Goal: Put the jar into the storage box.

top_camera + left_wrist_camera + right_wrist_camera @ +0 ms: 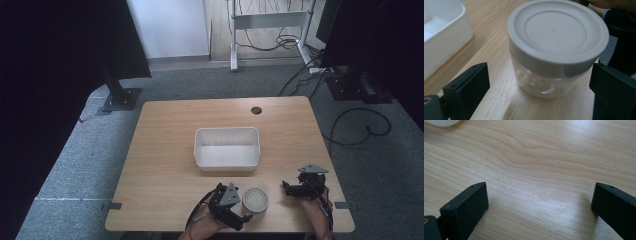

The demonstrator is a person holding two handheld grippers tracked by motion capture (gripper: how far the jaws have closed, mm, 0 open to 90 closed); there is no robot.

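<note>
Jar between open jaws

Jar (554,47) stands upright on the bench (165,165) at its near edge, lid on, straight ahead of the left hand-held gripper (235,210), whose jaws spread wide on either side without touching it. The right hand-held gripper (287,189), also wide and empty, sits further off. Beyond lies a white tub (227,162).

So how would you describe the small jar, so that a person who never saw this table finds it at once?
On the wooden table, look at the near edge, in front of the white tub. The jar stands there upright between the two grippers, closer to the left gripper. It is round, with clear walls and a pale grey lid.
</note>
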